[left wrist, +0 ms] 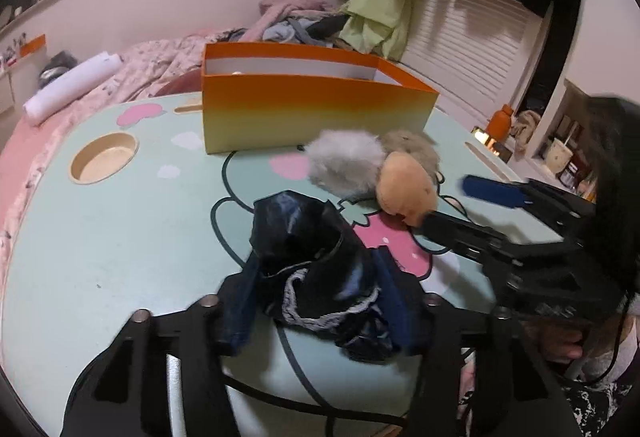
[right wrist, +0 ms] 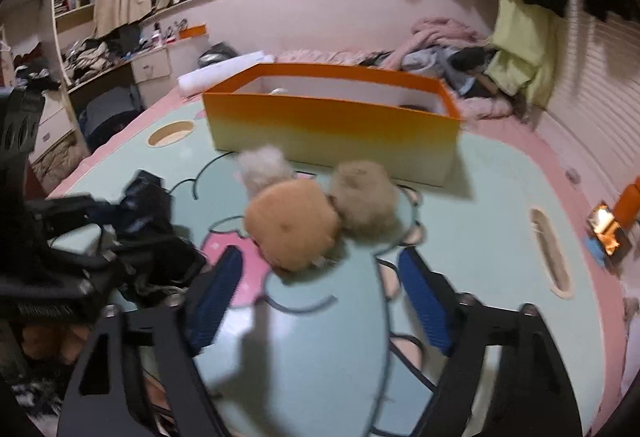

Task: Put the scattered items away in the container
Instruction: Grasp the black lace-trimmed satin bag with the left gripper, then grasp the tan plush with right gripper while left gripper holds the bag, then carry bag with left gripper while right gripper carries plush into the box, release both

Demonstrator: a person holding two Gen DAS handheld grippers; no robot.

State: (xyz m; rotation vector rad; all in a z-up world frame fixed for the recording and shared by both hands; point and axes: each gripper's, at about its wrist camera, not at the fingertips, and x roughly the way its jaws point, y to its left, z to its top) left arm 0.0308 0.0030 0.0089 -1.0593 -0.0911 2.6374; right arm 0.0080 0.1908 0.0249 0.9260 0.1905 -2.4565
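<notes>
While the round mint-green table [left wrist: 120, 237] with its cartoon print carries everything, a recessed wooden cup-holder circle [left wrist: 103, 158] sits at its far left. Right of that, at the near edge, the left gripper [left wrist: 320, 309] has its blue-padded fingers [left wrist: 236, 301] set on either side of a crumpled dark navy cloth with pale lace trim [left wrist: 316, 265]; the cloth fills the gap and the pads look pressed against it. Beyond, at the far side, stands the rectangular cardboard container, orange fading to yellow [left wrist: 316, 109], its top open. Just in front of it lie a grey-white fluffy pompom [left wrist: 346, 161], an orange plush pad [left wrist: 406, 185] and a beige fluffy pompom [right wrist: 364, 201], touching each other. Furthest right, the right gripper [right wrist: 320, 297] stands partly spread just behind the orange plush pad, nothing between its fingers [right wrist: 424, 301].
</notes>
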